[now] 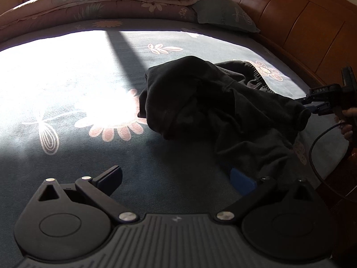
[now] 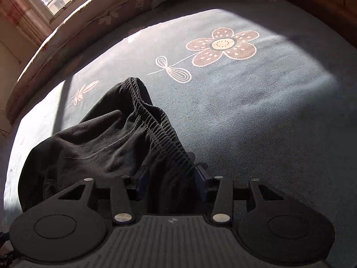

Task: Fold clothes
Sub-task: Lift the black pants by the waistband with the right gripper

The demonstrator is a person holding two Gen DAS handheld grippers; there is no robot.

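**Dark trousers lying bunched on the bed — waistband being taken up first**

Left wrist view: the black trousers (image 1: 214, 107) are lying in a crumpled heap on the flowered bed sheet (image 1: 93, 71), toward the edge that runs along the wooden bed frame (image 1: 296, 29). The left gripper (image 1: 176, 178) is being held spread wide above bare sheet, nothing between its blue pads; only the nearest fold of cloth is lying beside its right finger. Across the heap, the right gripper (image 1: 312, 105) is being brought against the garment's far side, a hand (image 1: 348, 120) behind it.

Right wrist view: the elastic waistband (image 2: 156, 120) is running straight in between the right gripper's (image 2: 171, 178) fingers, which are standing half spread — cloth between them, not visibly pinched.

The step in hand is judged to be the opening one: the garment is being grasped for spreading flat. Next, a closing on the waistband is called for, and a second hold by the left gripper, so the heap can be pulled out flat.
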